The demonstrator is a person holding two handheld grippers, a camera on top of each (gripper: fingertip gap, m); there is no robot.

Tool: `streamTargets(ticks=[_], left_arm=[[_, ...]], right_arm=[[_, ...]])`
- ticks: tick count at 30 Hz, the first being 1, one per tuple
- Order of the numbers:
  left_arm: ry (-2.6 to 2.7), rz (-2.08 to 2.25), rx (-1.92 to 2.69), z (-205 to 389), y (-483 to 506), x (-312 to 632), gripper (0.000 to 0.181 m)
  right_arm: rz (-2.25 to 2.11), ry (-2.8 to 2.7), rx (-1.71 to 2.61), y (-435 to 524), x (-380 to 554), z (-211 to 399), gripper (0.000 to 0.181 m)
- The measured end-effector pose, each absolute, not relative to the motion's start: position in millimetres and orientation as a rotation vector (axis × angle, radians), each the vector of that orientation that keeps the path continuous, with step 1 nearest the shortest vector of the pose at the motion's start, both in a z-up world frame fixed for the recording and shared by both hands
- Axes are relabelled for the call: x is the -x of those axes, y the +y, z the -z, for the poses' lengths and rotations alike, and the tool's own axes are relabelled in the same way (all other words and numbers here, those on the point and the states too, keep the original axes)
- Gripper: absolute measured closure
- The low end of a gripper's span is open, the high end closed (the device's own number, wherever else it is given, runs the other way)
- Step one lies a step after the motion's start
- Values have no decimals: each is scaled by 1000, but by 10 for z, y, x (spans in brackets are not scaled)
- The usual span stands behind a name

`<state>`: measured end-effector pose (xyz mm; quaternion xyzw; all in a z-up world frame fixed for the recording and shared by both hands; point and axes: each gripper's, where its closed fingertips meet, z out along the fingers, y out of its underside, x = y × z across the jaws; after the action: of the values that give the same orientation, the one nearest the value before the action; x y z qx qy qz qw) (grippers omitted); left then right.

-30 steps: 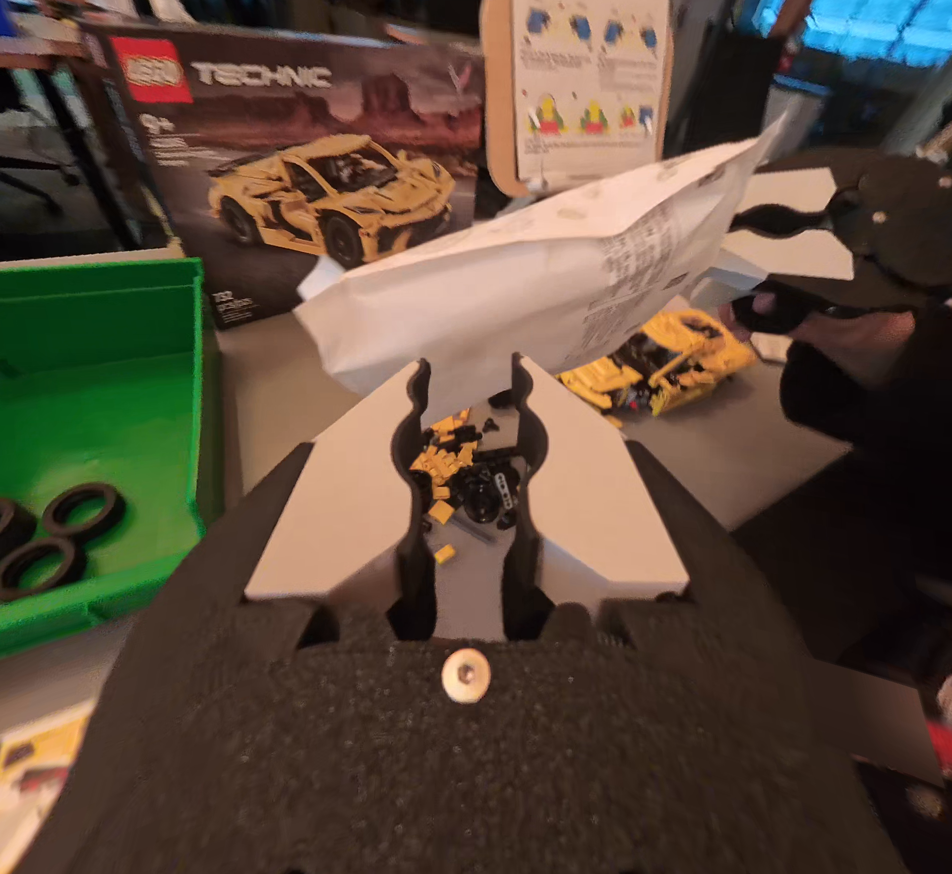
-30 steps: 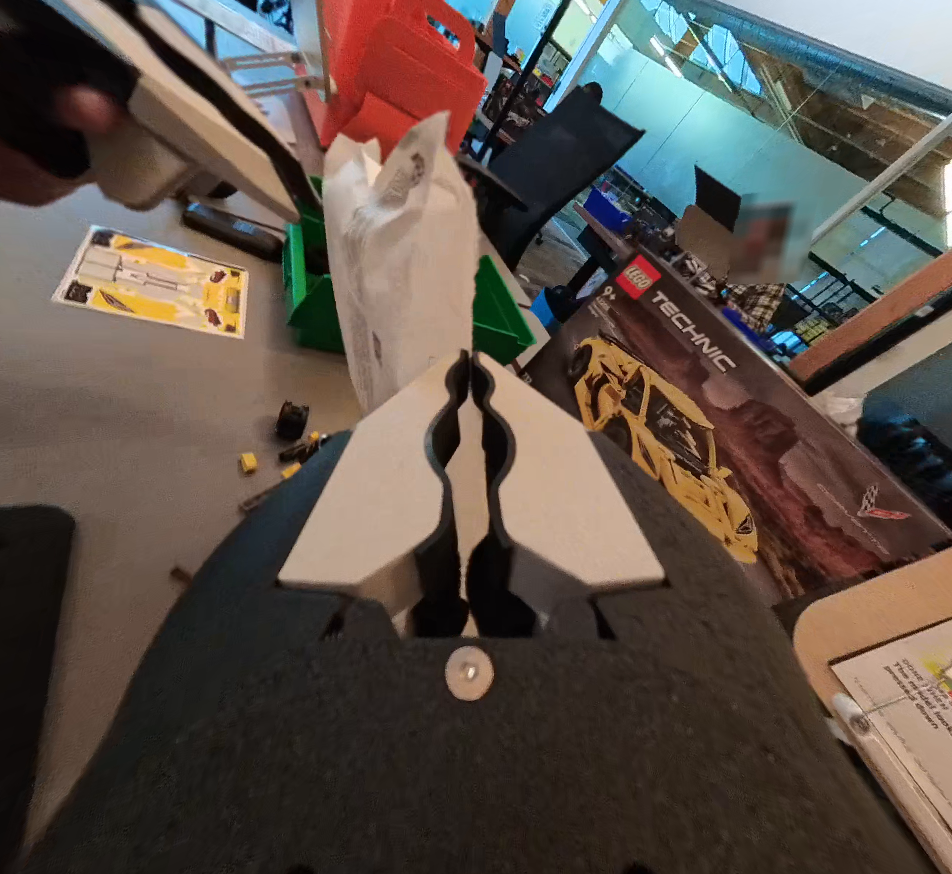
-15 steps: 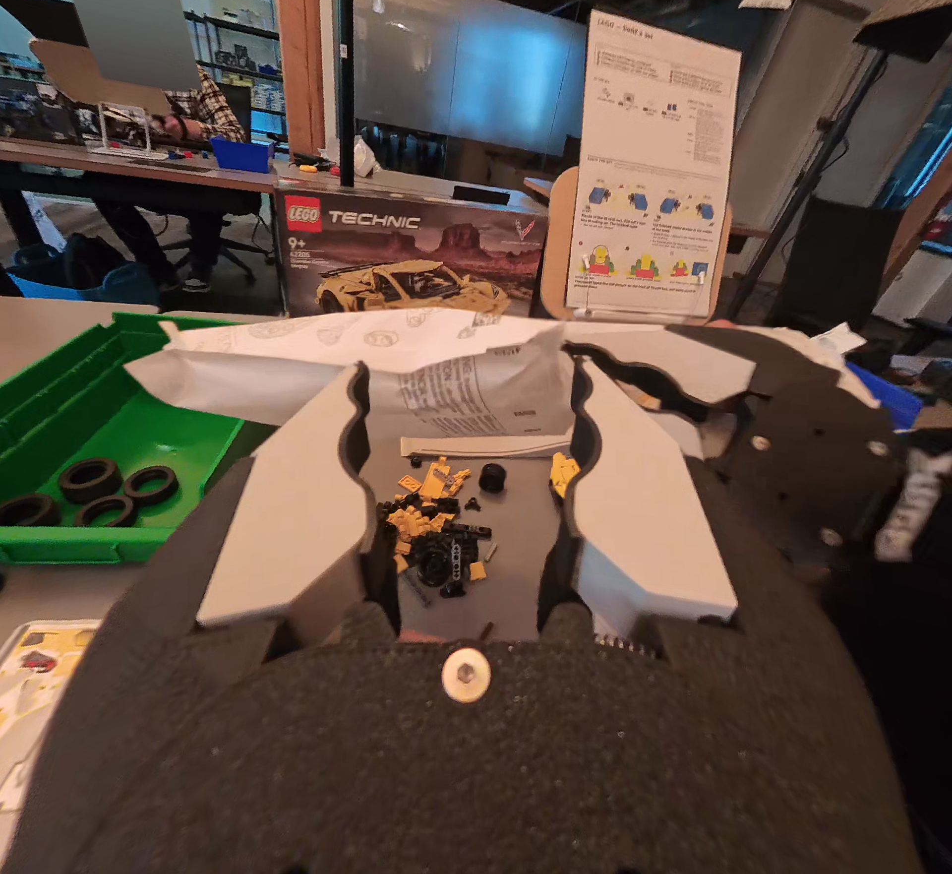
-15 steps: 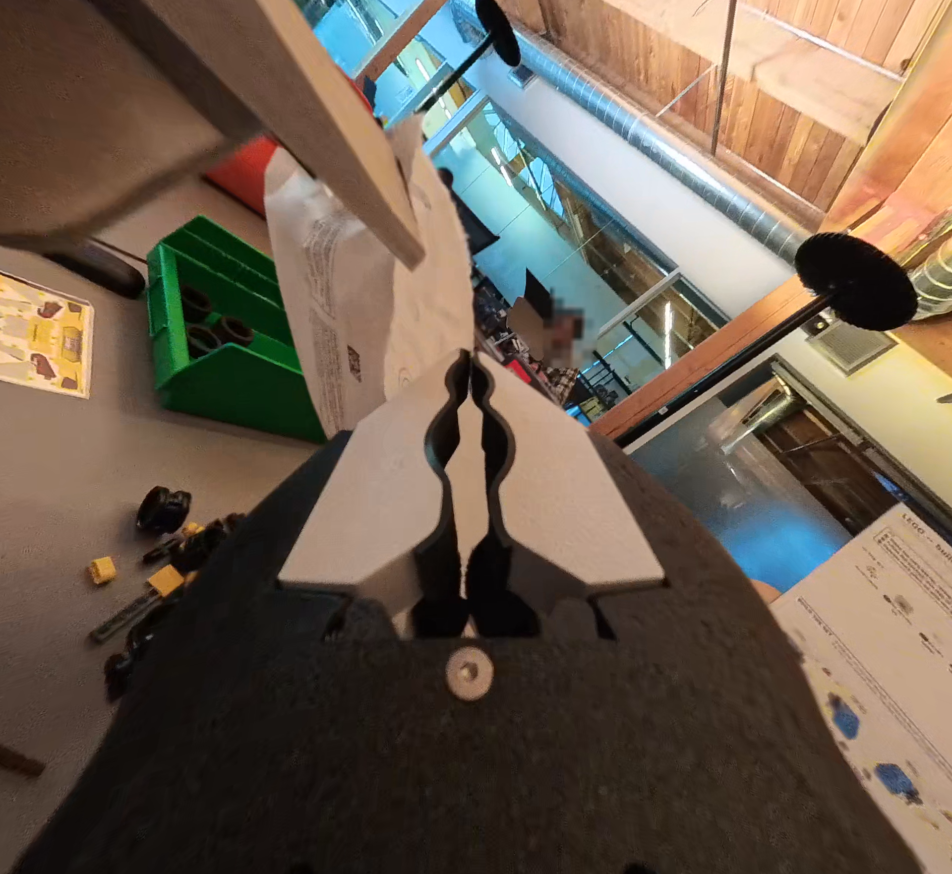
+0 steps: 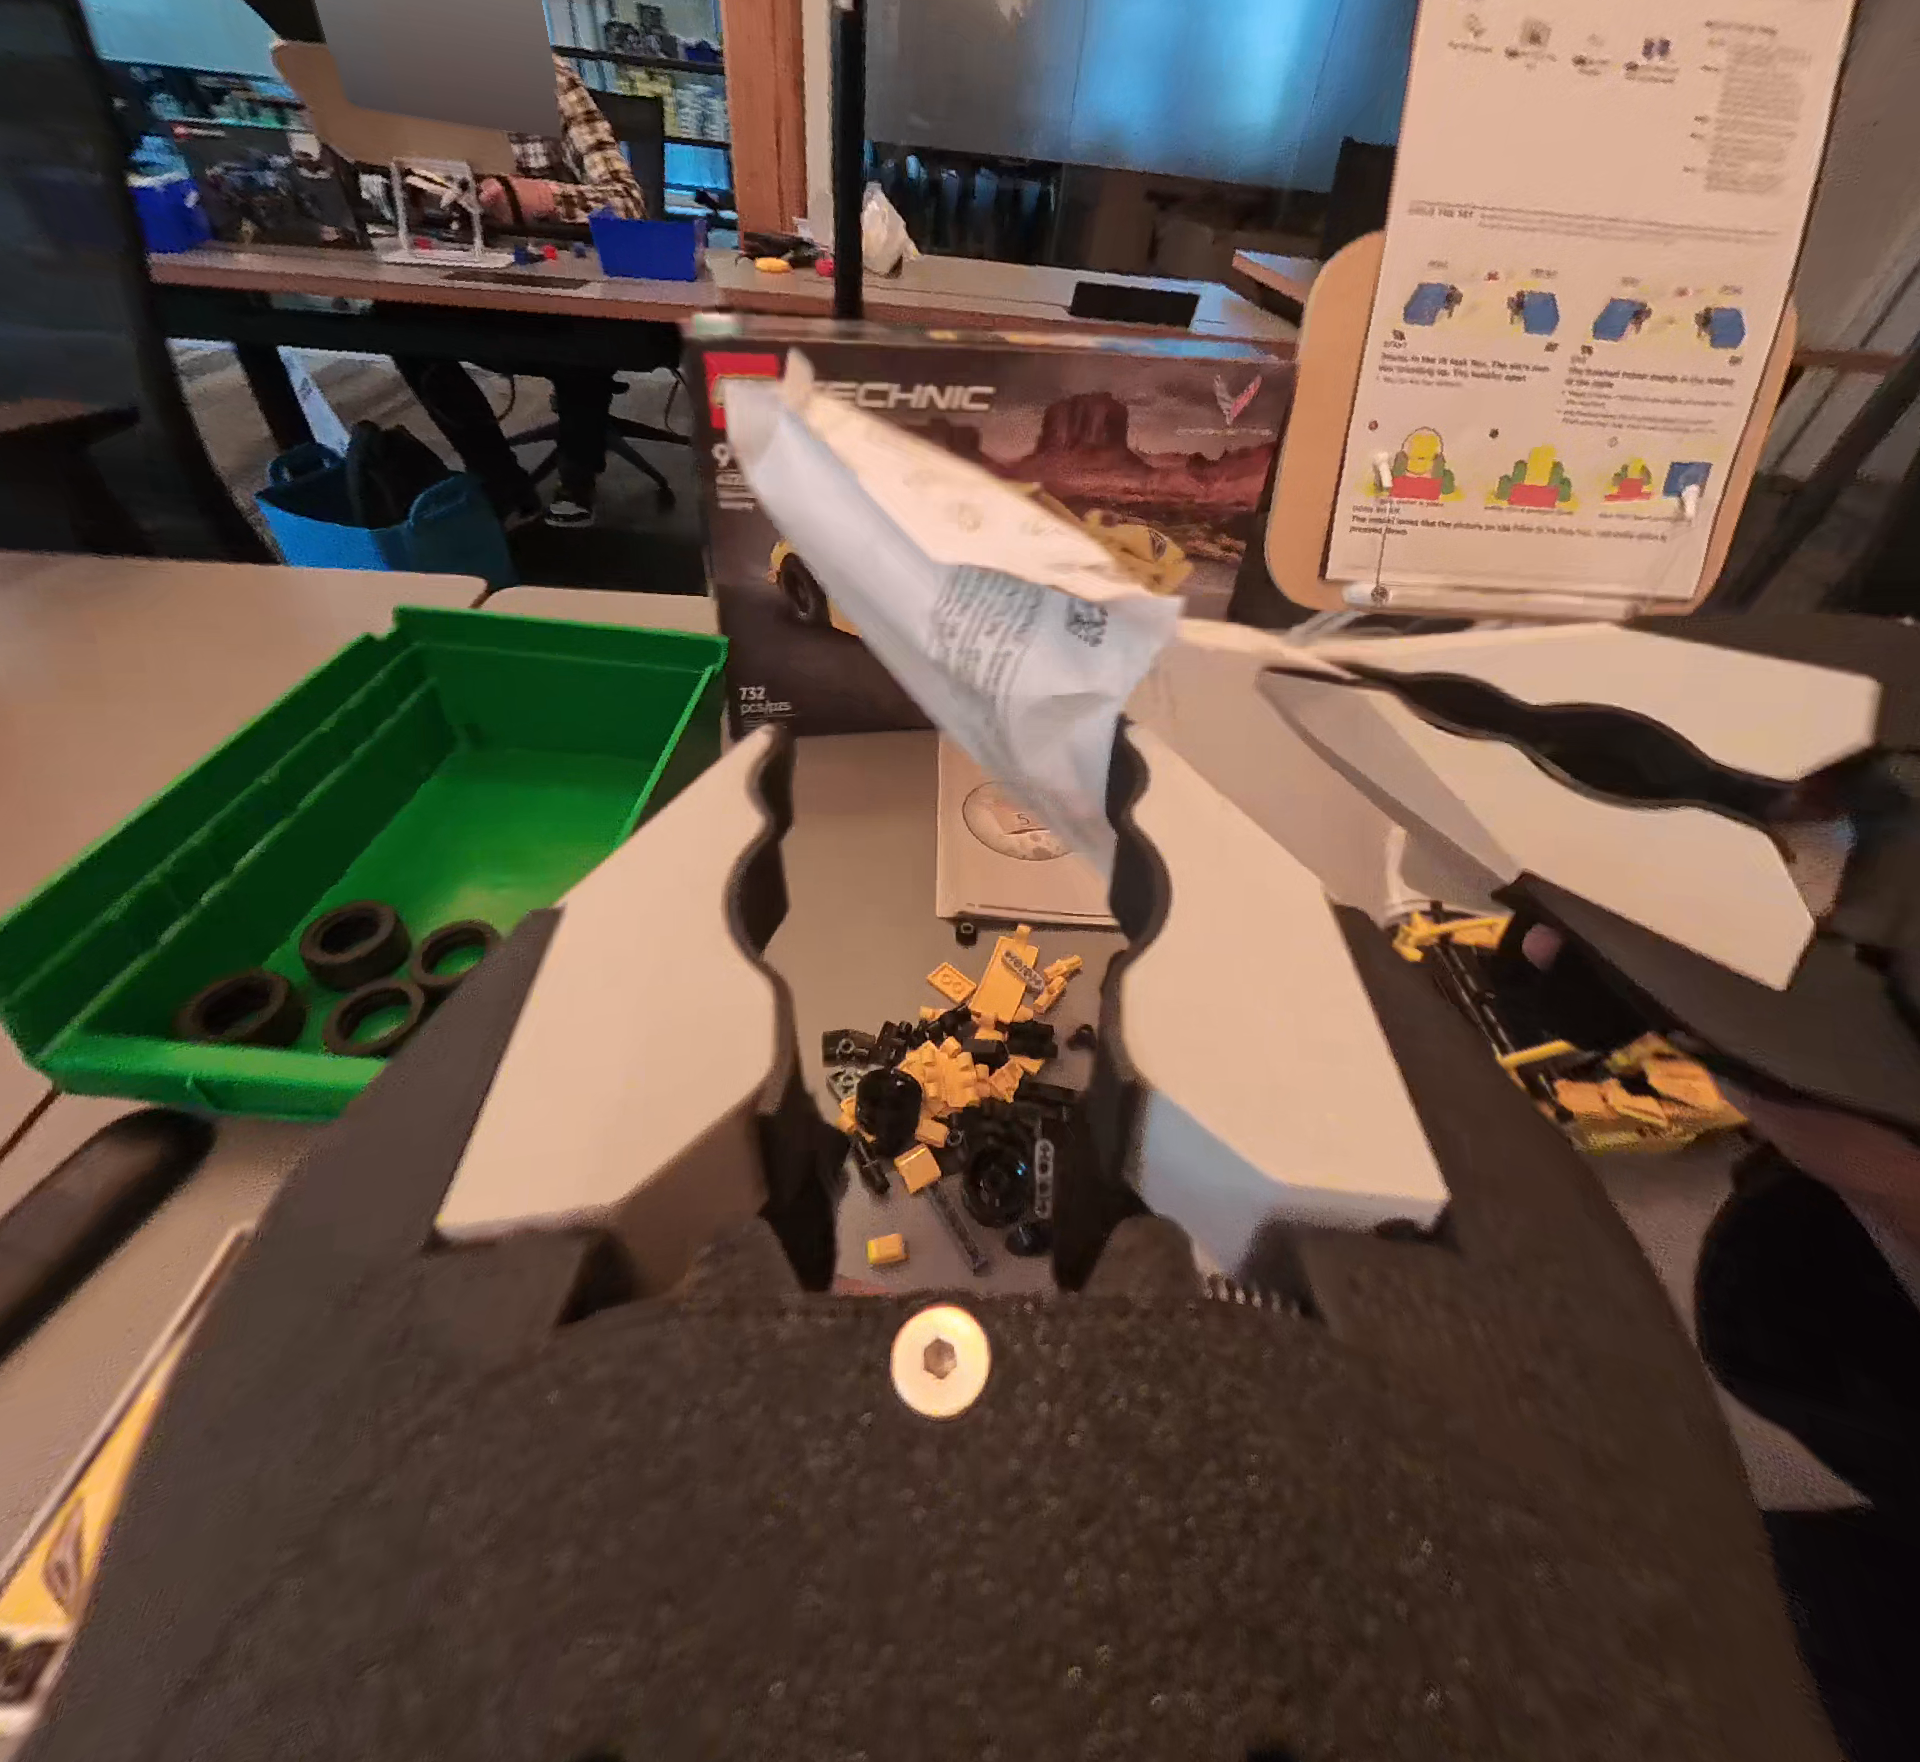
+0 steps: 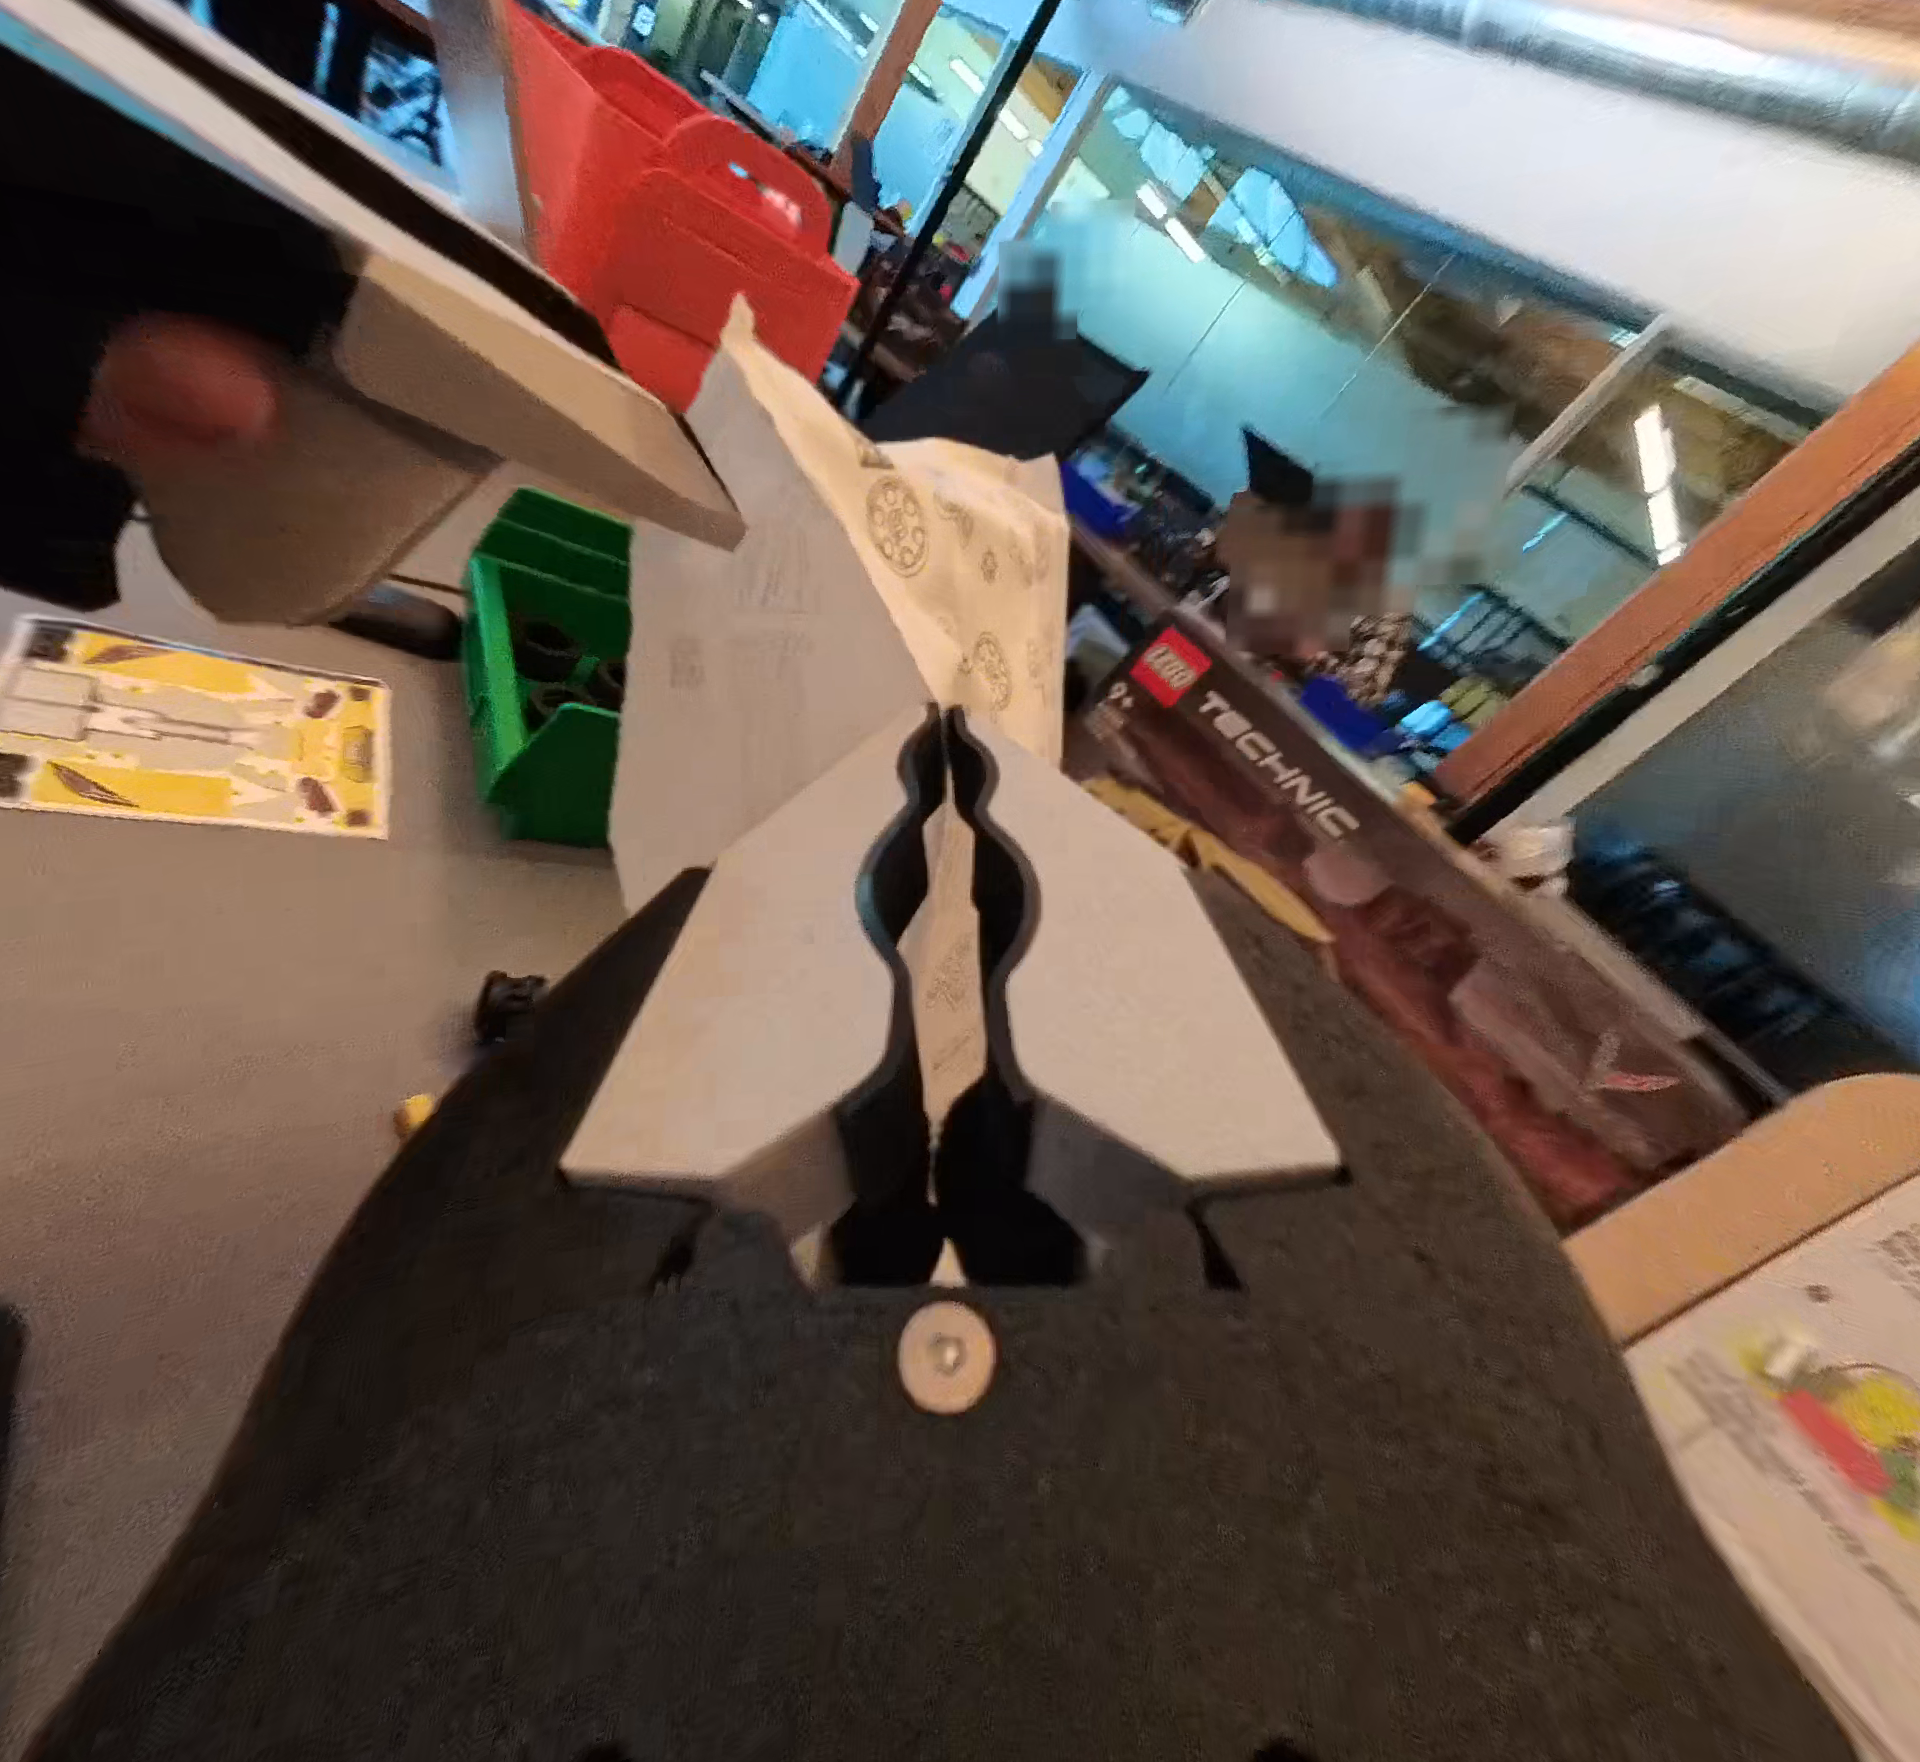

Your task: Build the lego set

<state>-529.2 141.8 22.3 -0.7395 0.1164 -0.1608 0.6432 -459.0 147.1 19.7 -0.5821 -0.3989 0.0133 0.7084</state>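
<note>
A white paper parts bag (image 5: 935, 590) hangs in the air, tilted up to the left. My right gripper (image 6: 948, 725) is shut on one edge of this bag (image 6: 831, 632); it enters the left wrist view from the right (image 5: 1252, 663). My left gripper (image 5: 948, 756) is open and empty, above a pile of yellow and black Lego pieces (image 5: 956, 1068) on the grey table. One of its fingers (image 6: 499, 382) shows at the upper left of the right wrist view. A partly built yellow car (image 5: 1610, 1089) lies to the right, half hidden by the right gripper.
A green bin (image 5: 436, 673) with several black tyres (image 5: 353, 943) stands at the left. The Lego box (image 5: 1122, 445) and an instruction sheet on a board (image 5: 1579, 258) stand at the back. A flat white packet (image 5: 997, 839) lies behind the pile. A sticker sheet (image 6: 187, 736) lies on the table.
My left gripper has opened wider and now looks level over the pile. The bag, held by the right gripper, has swung from lying across to tilting up and left.
</note>
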Motion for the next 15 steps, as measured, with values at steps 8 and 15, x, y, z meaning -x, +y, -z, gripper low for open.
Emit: streamTargets(ticks=[8,15], left_arm=[[502,339,1702,-364,1438,4823,181],[540,349,1719,-350,1430,4775,181]], right_arm=[[-413,-820,1459,1645,4397,-156,181],[-386,-823,1456,1629,4347,-187,181]])
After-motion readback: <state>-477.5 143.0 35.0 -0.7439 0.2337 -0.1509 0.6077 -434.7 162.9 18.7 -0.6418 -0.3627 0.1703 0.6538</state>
